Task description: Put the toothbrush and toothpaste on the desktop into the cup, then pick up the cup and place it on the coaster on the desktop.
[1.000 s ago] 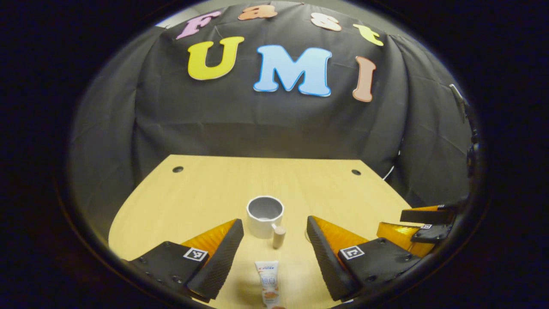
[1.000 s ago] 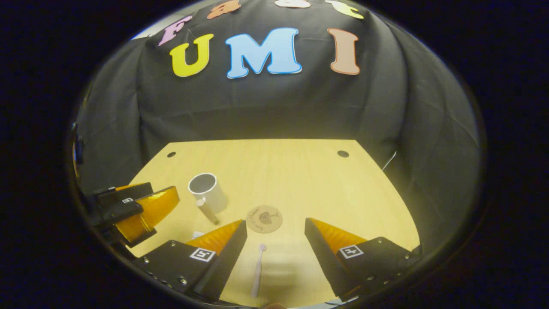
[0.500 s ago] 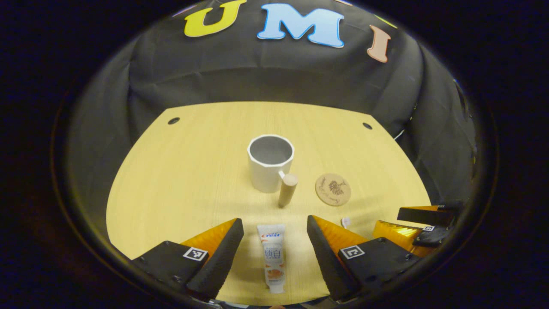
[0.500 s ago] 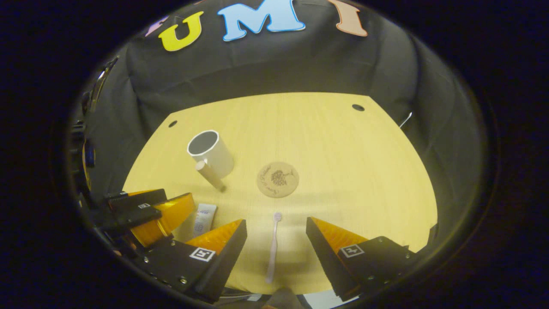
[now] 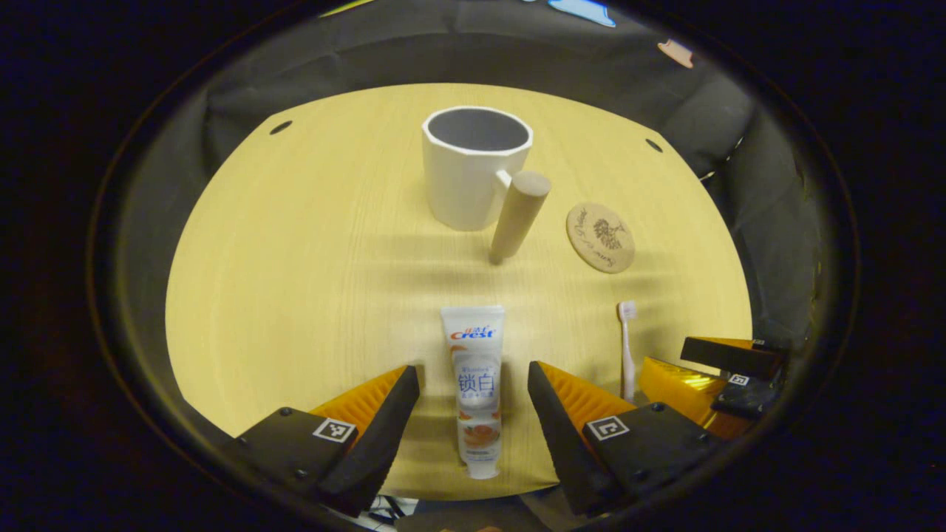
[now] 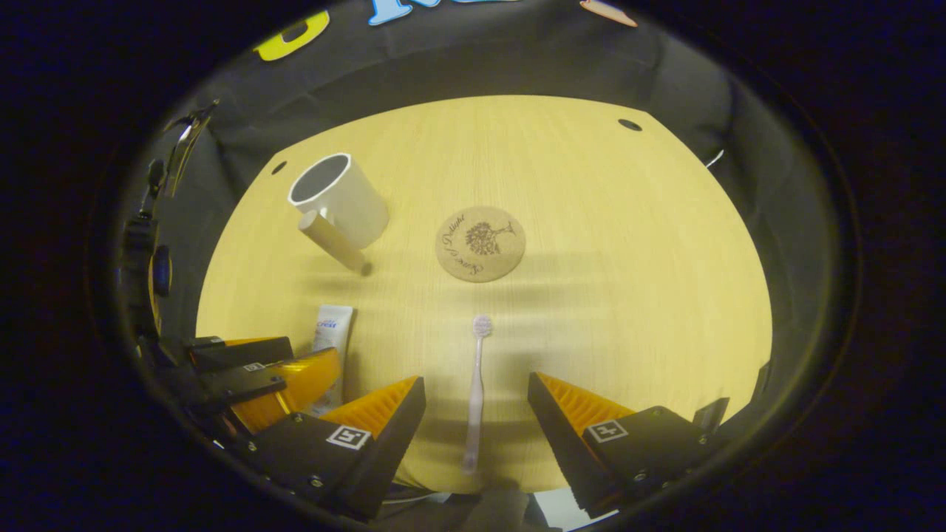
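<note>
Step in hand, as judged: approach to the first pickups, nothing in the cup (image 5: 473, 174) yet. The left gripper (image 5: 471, 403) hangs with fingers spread either side of the toothpaste (image 5: 474, 384), lying at the near edge of the tabletop (image 5: 295, 258); the right gripper (image 6: 477, 417) likewise straddles the toothbrush (image 6: 475, 399), fingers spread. Next move calls for lowering each and pinching across the body. Count: one cup far left, one coaster (image 6: 480, 243) to its right, one toothpaste, one toothbrush.
</note>
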Available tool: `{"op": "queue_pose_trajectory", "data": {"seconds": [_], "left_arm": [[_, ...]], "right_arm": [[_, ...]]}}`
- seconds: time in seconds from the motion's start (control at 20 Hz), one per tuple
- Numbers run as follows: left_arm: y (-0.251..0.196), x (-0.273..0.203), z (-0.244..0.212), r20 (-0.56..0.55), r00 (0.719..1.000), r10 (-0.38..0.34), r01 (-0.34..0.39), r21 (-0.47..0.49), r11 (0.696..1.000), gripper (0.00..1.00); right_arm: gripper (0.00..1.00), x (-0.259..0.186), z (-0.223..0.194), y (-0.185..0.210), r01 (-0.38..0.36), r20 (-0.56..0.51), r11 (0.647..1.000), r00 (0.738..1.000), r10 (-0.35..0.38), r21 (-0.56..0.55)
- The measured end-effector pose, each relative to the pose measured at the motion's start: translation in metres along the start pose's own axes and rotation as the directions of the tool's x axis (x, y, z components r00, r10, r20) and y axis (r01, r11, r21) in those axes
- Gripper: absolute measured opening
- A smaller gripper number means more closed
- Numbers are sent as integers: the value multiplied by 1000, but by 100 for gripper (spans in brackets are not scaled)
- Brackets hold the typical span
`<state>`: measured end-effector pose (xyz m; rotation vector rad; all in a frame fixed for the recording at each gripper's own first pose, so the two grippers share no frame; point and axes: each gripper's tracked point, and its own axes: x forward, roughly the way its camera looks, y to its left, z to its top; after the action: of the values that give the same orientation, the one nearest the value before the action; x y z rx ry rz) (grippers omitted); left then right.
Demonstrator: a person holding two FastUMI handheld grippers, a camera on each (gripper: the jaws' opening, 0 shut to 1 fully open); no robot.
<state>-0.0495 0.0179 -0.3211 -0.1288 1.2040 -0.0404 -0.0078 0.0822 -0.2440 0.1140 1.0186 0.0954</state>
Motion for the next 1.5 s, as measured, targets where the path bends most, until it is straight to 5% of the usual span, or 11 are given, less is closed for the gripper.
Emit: {"op": "queue_pose_trajectory", "data": {"seconds": [0.25, 0.3, 0.5, 0.7, 0.8, 0.95, 1.0, 1.15, 1.2, 1.4, 1.5], "left_arm": [[1, 15, -9, -68, 998, -8, 7, -21, 1000, 98], [1, 18, -11, -76, 997, -6, 4, -22, 1000, 96], [2, 20, -11, -89, 996, 6, -6, 2, 1000, 95], [6, 21, -12, -99, 995, 20, -18, 18, 1000, 81], [8, 21, -12, -98, 995, 31, -29, 25, 999, 78], [15, 21, -12, -98, 994, 52, -49, 34, 998, 60], [15, 22, -11, -95, 994, 49, -45, 39, 998, 59], [17, 21, -12, -93, 994, 55, -50, 47, 998, 56], [18, 21, -12, -90, 994, 61, -57, 53, 997, 52], [17, 20, -12, -83, 994, 74, -68, 67, 995, 39], [17, 23, -11, -72, 995, 67, -61, 81, 995, 39]], "right_arm": [[91, 17, -15, 7, -14, -99, 1000, 995, 14, 4], [82, 20, -20, 11, -23, -115, 1000, 993, 23, 8], [79, 27, -31, 15, -28, -165, 1000, 986, 30, 10], [78, 32, -33, 15, -21, -183, 999, 983, 26, 29], [66, 32, -35, 16, -22, -193, 999, 981, 29, 38], [66, 31, -41, 16, -15, -229, 999, 973, 21, 30], [54, 30, -43, 20, -34, -238, 999, 970, 43, 40], [53, 42, -51, 23, -43, -252, 996, 966, 62, 82], [22, 31, -48, 25, -51, -252, 995, 965, 72, 88], [24, 33, -44, 26, -51, -218, 994, 973, 70, 91], [14, 32, -47, 25, -71, -226, 994, 970, 89, 88]]}}
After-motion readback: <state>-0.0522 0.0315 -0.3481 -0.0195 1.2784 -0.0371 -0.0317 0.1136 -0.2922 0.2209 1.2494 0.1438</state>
